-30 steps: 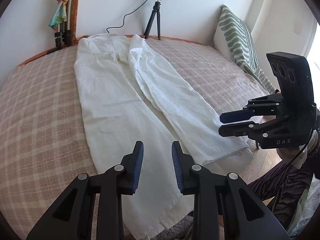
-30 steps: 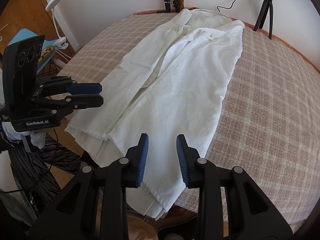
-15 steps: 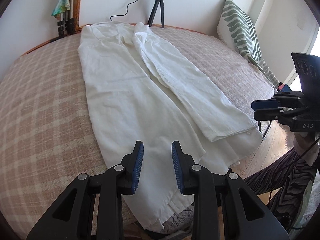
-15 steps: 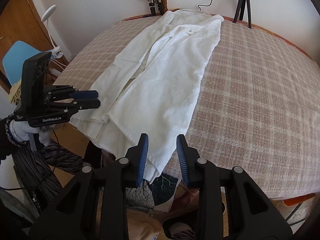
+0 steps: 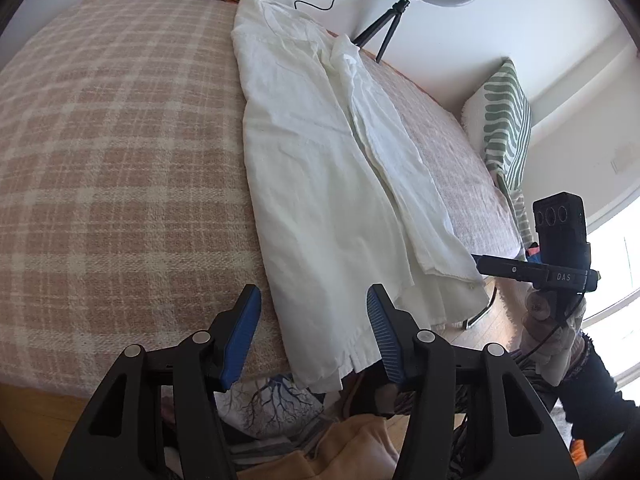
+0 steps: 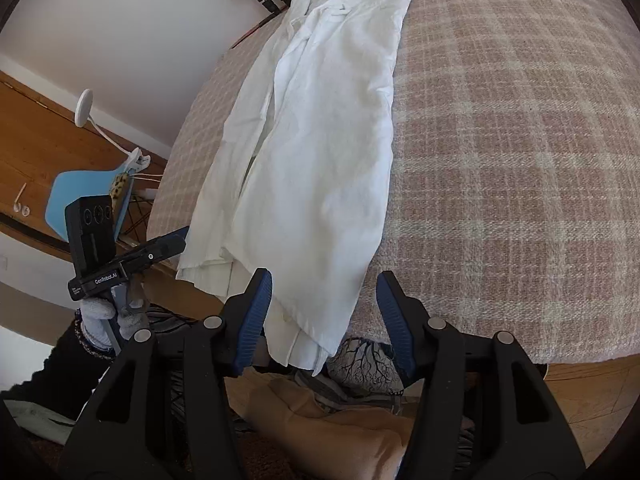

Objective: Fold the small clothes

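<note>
White trousers (image 5: pixel 320 168) lie lengthwise on the checked bedspread (image 5: pixel 120 152), waist at the far wall, both leg hems hanging over the near edge. My left gripper (image 5: pixel 312 312) is open, its jaws either side of one leg's hem, not touching it. My right gripper (image 6: pixel 324 300) is open around the other leg's hem (image 6: pixel 308 320). In the right wrist view the trousers (image 6: pixel 320 140) run up to the left. Each gripper shows side-on in the other's view, the right (image 5: pixel 504 266) and the left (image 6: pixel 160 246).
A ring light on a tripod (image 5: pixel 404 4) stands at the far wall. A green striped cushion (image 5: pixel 504 120) lies at the bed's right. A blue chair (image 6: pixel 88 196) stands beside the bed. Folded tan and patterned clothes (image 6: pixel 340 408) lie on the floor below the edge.
Both grippers have opened wide and dropped to the bed's near edge, one at each leg hem. They were nearly closed and higher over the trousers before.
</note>
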Demonstrator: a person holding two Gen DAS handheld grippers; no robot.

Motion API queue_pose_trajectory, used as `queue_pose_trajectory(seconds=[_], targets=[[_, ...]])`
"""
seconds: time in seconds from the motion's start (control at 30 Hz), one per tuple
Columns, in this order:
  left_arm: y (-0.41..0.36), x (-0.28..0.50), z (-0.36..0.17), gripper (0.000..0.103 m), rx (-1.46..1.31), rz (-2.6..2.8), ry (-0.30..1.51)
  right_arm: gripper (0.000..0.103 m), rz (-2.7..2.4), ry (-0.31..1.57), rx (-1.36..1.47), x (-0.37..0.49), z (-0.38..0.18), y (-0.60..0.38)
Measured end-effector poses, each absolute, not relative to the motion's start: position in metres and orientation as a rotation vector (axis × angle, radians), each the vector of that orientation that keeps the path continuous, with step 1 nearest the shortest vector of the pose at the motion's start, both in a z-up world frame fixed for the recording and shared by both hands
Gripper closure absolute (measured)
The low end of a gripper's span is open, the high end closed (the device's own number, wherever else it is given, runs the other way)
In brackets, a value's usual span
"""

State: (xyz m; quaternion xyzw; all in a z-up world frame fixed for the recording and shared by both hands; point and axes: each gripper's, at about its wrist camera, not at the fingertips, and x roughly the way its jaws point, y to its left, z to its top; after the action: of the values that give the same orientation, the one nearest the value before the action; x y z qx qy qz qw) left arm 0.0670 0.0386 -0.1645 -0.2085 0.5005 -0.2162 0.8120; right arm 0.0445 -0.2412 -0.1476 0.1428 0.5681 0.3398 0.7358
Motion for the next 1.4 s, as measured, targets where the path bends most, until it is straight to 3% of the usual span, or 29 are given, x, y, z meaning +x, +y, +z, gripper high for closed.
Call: queue_pose_trajectory(seconds=[0.2, 0.3, 0.4, 0.43, 0.77, 1.07, 1.4], targets=[[0.041, 0.064, -0.171, 0.065, -0.537, -0.508, 1.099, 0.050, 0.828, 1.293, 0.375, 0.046, -0.161, -0.230], [0.041, 0.064, -0.175, 0.080, -0.563, -0.525, 1.126, 0.063, 0.863, 1.320, 0.385, 0.039, -0.168, -0.222], [0.042, 0.063, -0.175, 0.086, -0.565, -0.524, 1.129, 0.086, 0.872, 1.325, 0.398, 0.036, -0.168, -0.219], [0.043, 0.065, -0.175, 0.090, -0.581, -0.529, 1.128, 0.089, 0.887, 1.338, 0.440, 0.037, -0.170, -0.219], [0.052, 0.077, -0.143, 0.095, -0.665, -0.581, 1.047, 0.093, 0.938, 1.213, 0.675, 0.047, -0.144, -0.238], [0.055, 0.123, -0.106, 0.095, -0.670, -0.538, 0.929, 0.093, 0.896, 1.100, 0.633, 0.091, -0.106, -0.225], [0.061, 0.195, -0.121, 0.095, -0.686, -0.416, 0.922, 0.093, 0.776, 1.093, 0.642, 0.168, -0.111, -0.214]])
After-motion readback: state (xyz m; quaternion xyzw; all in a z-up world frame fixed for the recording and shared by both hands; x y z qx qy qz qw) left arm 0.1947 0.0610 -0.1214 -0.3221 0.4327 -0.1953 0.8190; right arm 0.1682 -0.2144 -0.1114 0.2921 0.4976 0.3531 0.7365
